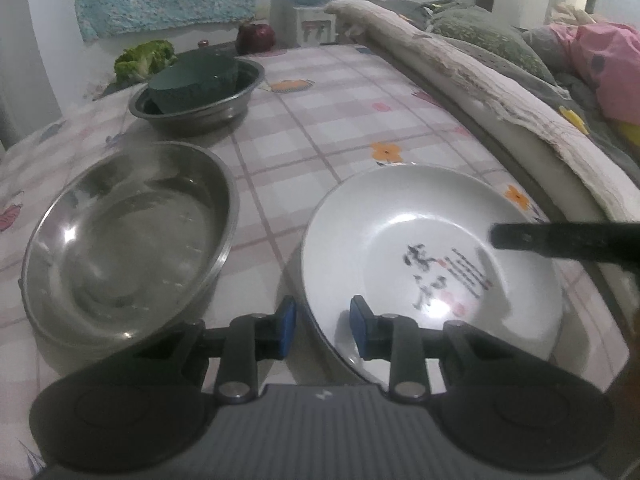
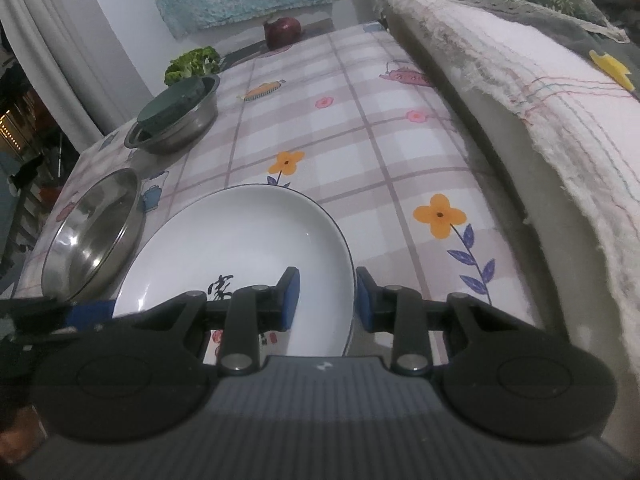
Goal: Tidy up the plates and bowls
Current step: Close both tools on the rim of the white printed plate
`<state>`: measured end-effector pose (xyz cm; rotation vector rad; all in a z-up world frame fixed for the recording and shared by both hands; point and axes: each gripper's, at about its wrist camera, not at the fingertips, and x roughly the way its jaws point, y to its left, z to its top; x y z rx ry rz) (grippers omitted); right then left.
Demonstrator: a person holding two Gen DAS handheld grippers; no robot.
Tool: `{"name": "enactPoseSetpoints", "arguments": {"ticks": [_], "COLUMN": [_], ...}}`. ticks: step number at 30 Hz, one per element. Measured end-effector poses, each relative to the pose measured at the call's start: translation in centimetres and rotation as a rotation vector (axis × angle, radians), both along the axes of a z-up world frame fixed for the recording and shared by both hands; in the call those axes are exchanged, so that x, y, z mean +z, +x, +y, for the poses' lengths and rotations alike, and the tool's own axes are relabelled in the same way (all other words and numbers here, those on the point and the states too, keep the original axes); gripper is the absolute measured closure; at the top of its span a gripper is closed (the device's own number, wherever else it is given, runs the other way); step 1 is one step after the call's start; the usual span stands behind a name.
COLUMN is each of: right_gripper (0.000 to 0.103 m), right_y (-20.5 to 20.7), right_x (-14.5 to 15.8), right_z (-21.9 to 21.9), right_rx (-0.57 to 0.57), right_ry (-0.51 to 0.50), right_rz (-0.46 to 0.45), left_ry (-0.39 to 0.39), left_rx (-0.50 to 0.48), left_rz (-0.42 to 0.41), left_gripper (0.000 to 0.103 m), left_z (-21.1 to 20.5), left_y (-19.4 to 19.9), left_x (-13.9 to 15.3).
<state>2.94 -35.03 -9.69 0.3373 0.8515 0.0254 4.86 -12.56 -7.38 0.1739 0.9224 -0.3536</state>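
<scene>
Presently on the checked cloth [image 2: 400,152]: one white plate [image 1: 384,232], two steel bowls.

My left gripper [image 1: 323,330] and right gripper [image 2: 327,300] each straddle the plate's rim; clamped or slack, I cannot tell. Near bowl [image 1: 120,236] empty; far bowl [image 1: 200,104] holds one green block [image 1: 192,80].

We see the plate [image 1: 404,236] on the table [image 1: 340,112], with an empty steel bowl [image 1: 124,232] to its left. Behind that, a second bowl [image 1: 196,100] holds a round block [image 1: 192,80]; broccoli [image 1: 144,58] and an onion [image 1: 256,38] lie farther back.
</scene>
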Motion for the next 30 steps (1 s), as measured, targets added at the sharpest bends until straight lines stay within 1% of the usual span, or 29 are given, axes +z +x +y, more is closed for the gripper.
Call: {"name": "enactPoseSetpoints", "arguments": {"ticks": [5, 7, 9, 11, 15, 23, 30], "right_gripper": [0.075, 0.075, 0.075, 0.077, 0.078, 0.078, 0.078], "right_y": [-0.9, -1.0, -1.0, -1.1, -0.9, -0.2, 0.8], "right_x": [0.1, 0.0, -0.2, -0.4, -0.3, -0.4, -0.4], "right_z": [-0.1, 0.1, 0.3, 0.4, 0.8, 0.9, 0.7], "right_rx": [-0.004, 0.0, 0.001, 0.0, 0.001, 0.0, -0.002], "right_ry": [-0.005, -0.018, -0.026, -0.026, -0.033, -0.042, -0.043], "right_rz": [0.008, 0.019, 0.029, 0.034, 0.036, 0.035, 0.025], "left_ry": [-0.001, -0.011, -0.022, -0.024, -0.019, -0.039, -0.049], "left_rx": [0.015, 0.016, 0.021, 0.02, 0.026, 0.03, 0.016], "left_rz": [-0.024, -0.026, -0.031, -0.036, -0.039, -0.001, -0.004], "left_gripper": [0.071, 0.076, 0.084, 0.087, 0.089, 0.088, 0.088], "left_z": [0.0, 0.0, 0.0, 0.0, -0.1, 0.7, 1.2], "left_y": [0.9, 1.1, 1.1, 1.1, 0.9, 0.2, -0.3], "left_x": [-0.1, -0.1, 0.0, 0.1, 0.2, 0.8, 0.8]}}
